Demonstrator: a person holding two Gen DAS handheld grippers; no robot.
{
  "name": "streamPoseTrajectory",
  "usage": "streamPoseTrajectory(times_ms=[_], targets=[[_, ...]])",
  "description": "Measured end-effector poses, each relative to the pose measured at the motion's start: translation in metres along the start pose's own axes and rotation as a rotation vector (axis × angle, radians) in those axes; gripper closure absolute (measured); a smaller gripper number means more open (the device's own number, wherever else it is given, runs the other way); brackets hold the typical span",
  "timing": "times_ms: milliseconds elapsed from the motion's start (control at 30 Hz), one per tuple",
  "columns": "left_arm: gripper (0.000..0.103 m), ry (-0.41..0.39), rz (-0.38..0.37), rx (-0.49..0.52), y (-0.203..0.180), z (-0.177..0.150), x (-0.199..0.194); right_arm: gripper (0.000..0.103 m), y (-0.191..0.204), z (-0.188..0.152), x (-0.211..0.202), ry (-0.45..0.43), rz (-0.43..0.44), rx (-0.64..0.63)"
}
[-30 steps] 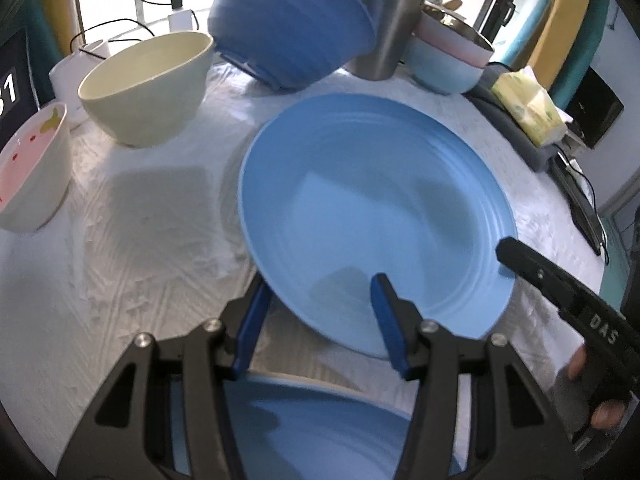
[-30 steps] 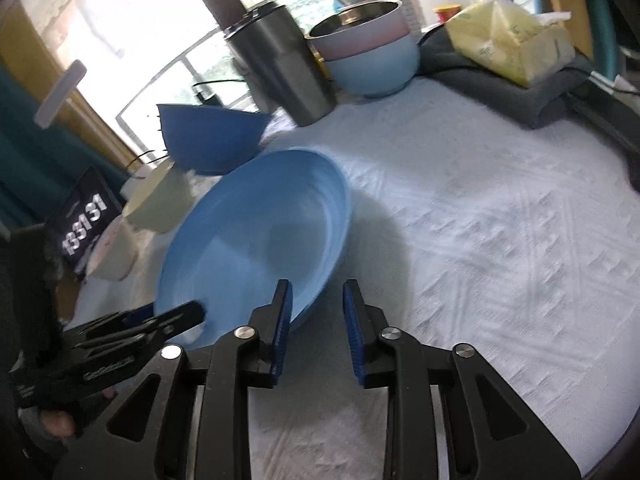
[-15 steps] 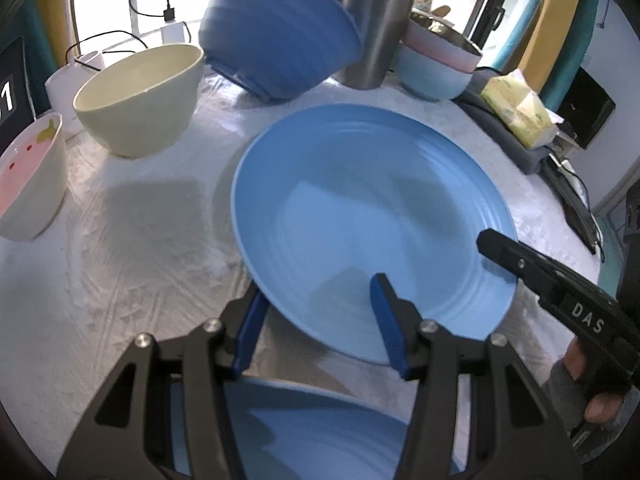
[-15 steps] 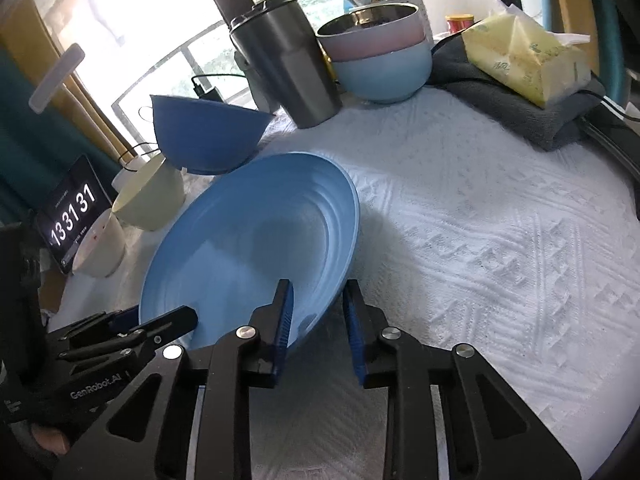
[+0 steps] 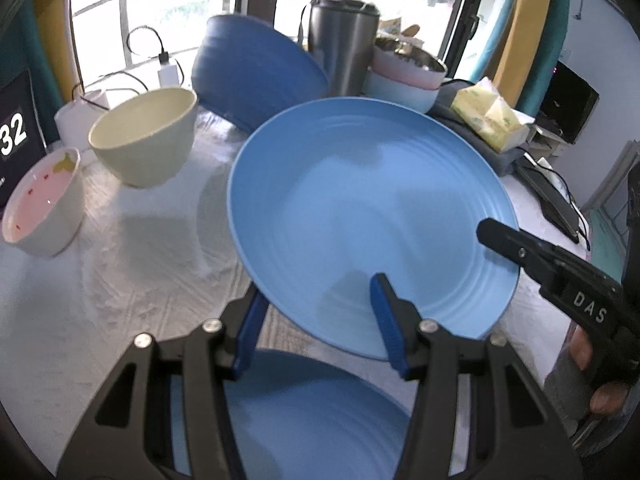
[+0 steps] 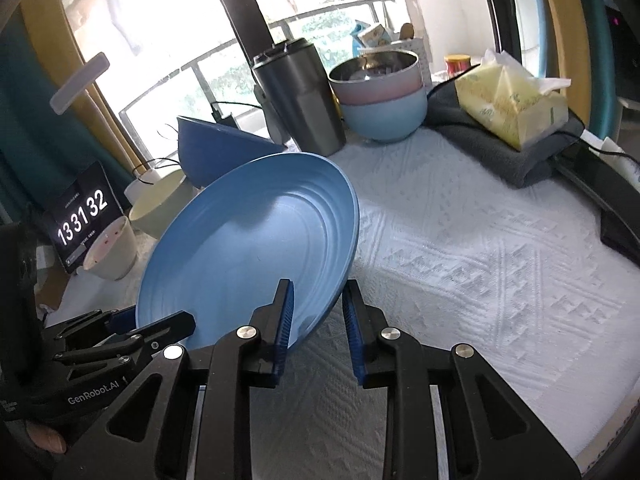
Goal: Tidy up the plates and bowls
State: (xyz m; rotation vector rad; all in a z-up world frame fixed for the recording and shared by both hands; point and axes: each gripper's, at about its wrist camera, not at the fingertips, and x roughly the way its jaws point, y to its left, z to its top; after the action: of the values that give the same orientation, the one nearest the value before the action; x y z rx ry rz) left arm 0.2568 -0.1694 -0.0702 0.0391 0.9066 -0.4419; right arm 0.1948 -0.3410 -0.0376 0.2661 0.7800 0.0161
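Plate [image 5: 360, 216]: light blue, lifted clear of the table [image 6: 480, 260] and tilted, far rim high; gripped at two spots on its near rim.
Table: white textured cloth; shows bare under the raised plate, so there is room to swing it.
Second plate [image 5: 320, 416]: same blue, lying flat just under the left tool; I judge it the landing spot for a stack.
Dark bowl [image 5: 256, 76]: tipped on its side behind the plate, beside a cream bowl [image 5: 148, 136] and a pink-lined bowl [image 5: 44, 200]; keep the far rim away from them.
Stacked bowls [image 6: 380, 96]: at the back by the steel tumbler [image 6: 300, 96], well apart from the move.
Left tool [image 5: 320, 320]: one finger under the rim, one on the plate's face, pinching the rim.
Right tool [image 6: 318, 320]: jaws have just been closing, the rim is between them and the pads press it from both sides.
Step in hand: carry the plate to the second one and set it on top.
How to do it well: raise both tools evenly, level the plate before lowering, centre it over the lower plate, and release only once it rests.
Risk: a thin rim held at an angle may slip if one side leads.
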Motion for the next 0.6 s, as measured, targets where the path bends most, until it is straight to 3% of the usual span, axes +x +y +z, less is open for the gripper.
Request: streamPoseTrajectory(times_ms=[600], targets=[[0.05,-0.069,0.024,0.024,0.005,-0.018,-0.046,0.076,0.02,-0.006,-0.032,-0.039,0.038,-0.041]])
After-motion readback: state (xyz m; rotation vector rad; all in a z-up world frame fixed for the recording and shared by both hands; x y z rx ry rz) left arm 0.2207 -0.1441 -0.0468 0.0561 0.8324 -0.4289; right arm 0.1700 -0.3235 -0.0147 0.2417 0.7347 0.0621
